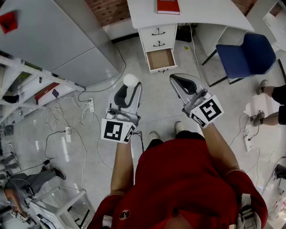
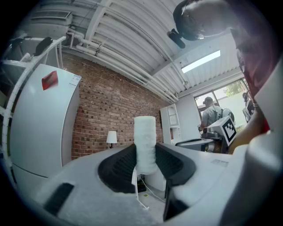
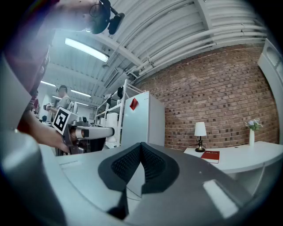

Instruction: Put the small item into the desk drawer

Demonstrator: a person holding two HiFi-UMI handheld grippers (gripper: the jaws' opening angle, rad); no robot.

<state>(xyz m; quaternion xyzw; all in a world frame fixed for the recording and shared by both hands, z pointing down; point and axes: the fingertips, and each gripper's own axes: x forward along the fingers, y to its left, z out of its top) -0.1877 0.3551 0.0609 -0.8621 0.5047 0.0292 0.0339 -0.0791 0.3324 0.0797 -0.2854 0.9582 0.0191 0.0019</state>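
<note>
My left gripper (image 1: 130,85) is shut on a small white cylinder (image 1: 130,80), which stands upright between the black pads (image 2: 117,167) in the left gripper view, its top (image 2: 145,141) poking above the jaws. My right gripper (image 1: 181,81) is shut and holds nothing; its pads (image 3: 152,165) meet in the right gripper view. Both hang over the floor, in front of the white drawer unit (image 1: 157,38). Its bottom drawer (image 1: 161,60) is pulled out and looks empty. The two drawers above it are closed.
A white desk (image 1: 201,13) with a red book (image 1: 168,6) stands over the drawer unit. A blue chair (image 1: 246,56) is at right, a grey cabinet (image 1: 49,40) at left. Cables and power strips (image 1: 68,133) lie on the floor. Another person's feet (image 1: 260,100) are at far right.
</note>
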